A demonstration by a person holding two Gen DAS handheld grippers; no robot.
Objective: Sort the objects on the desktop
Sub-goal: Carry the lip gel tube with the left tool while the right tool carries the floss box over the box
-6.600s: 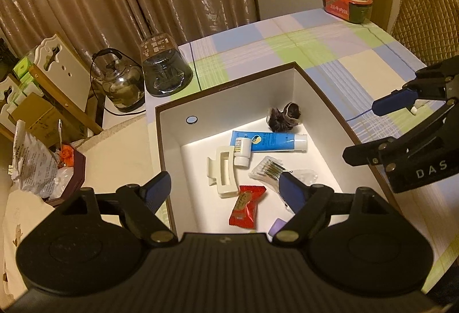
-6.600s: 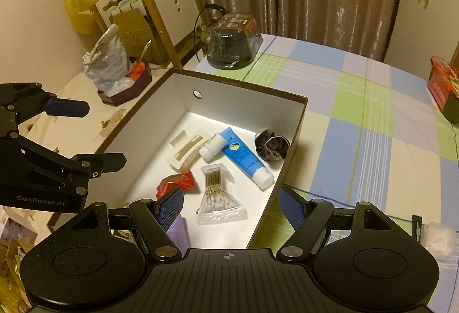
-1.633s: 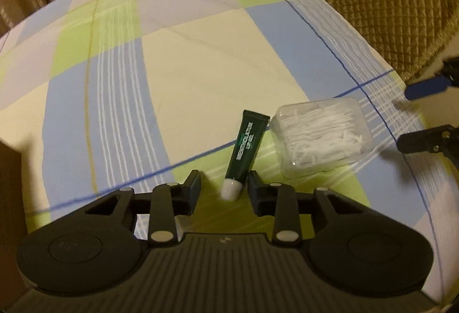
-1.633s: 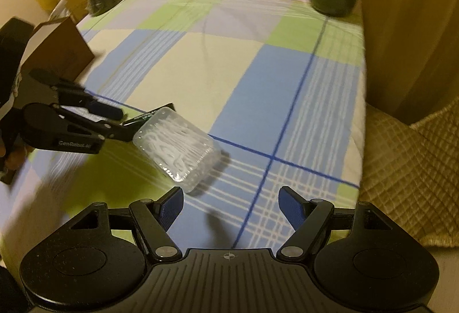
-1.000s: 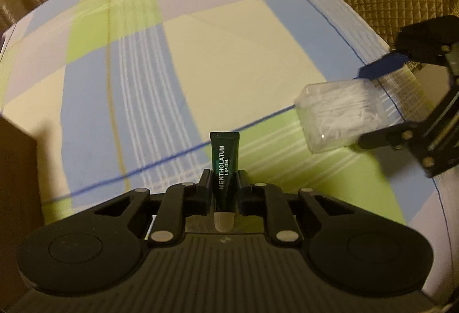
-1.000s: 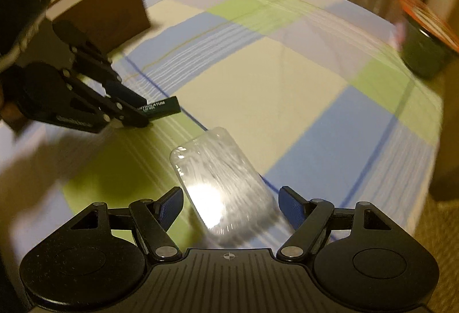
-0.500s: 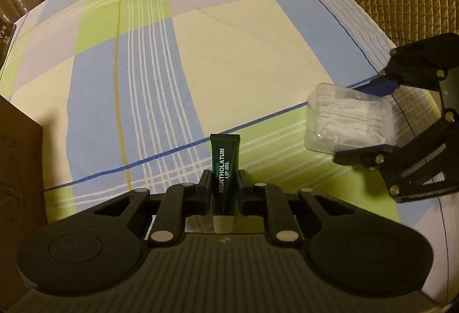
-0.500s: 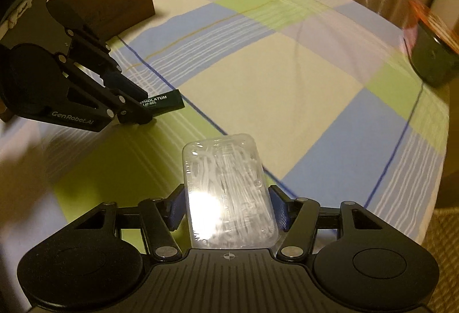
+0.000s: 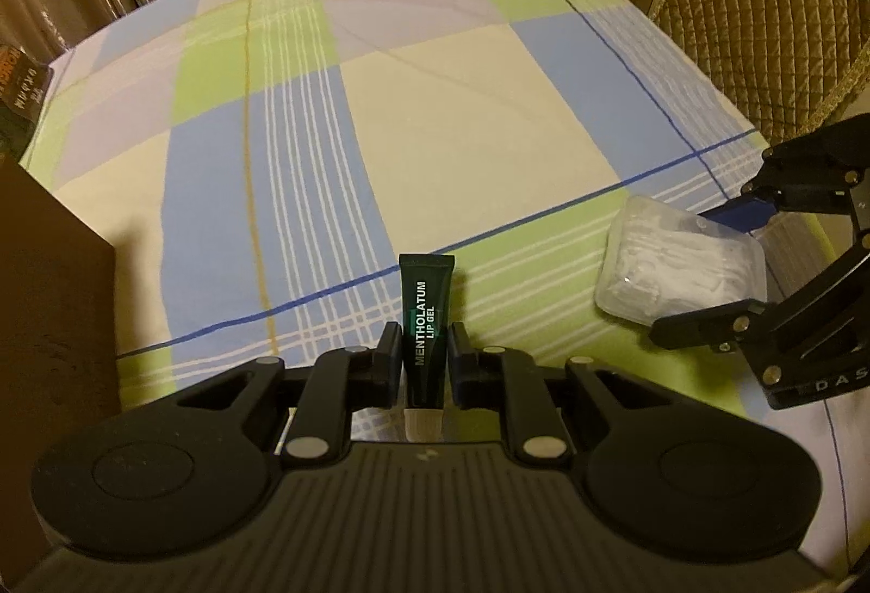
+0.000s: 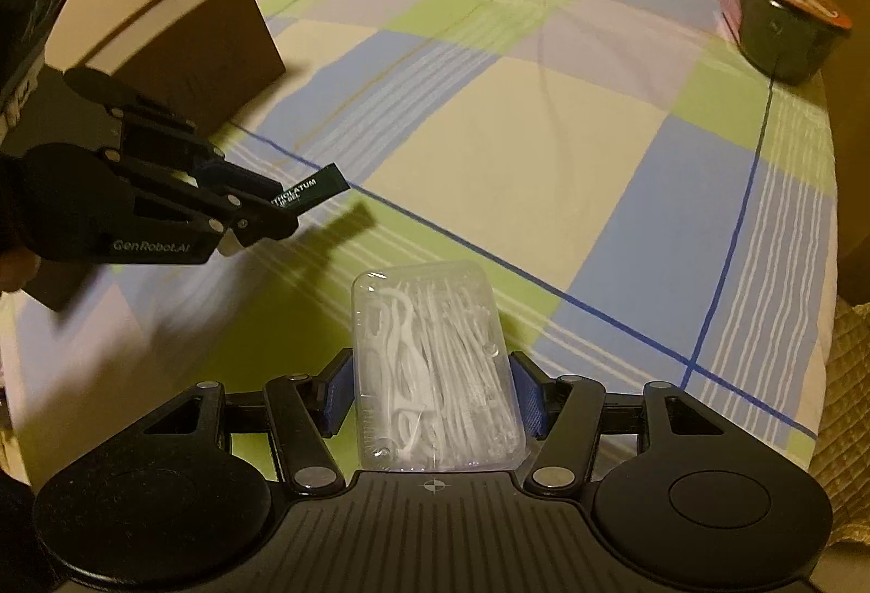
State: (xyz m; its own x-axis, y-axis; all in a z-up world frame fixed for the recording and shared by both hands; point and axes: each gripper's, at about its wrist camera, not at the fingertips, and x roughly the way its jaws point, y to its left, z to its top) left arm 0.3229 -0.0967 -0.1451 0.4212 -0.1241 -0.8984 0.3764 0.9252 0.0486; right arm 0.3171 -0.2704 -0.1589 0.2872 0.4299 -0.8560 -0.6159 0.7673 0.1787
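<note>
- Your left gripper (image 9: 424,356) fingers stay clamped on the lip gel tube (image 9: 426,321), carried above the table (image 9: 435,103).
- Your right gripper (image 10: 432,394) fingers, apart a second ago, now clamp the floss-pick box (image 10: 435,375); both are ready for the brown box (image 10: 190,43).

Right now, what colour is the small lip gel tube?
Dark green lip gel tube, white lettering; left wrist view.

Black tongs (image 10: 432,389) with blue pads (image 10: 338,389), silver screws, "GenRobot.AI" lettering

One lip-gel tube (image 9: 425,327), one floss-pick case (image 10: 435,375), two bowls (image 10: 783,32), one box (image 10: 190,43).
</note>
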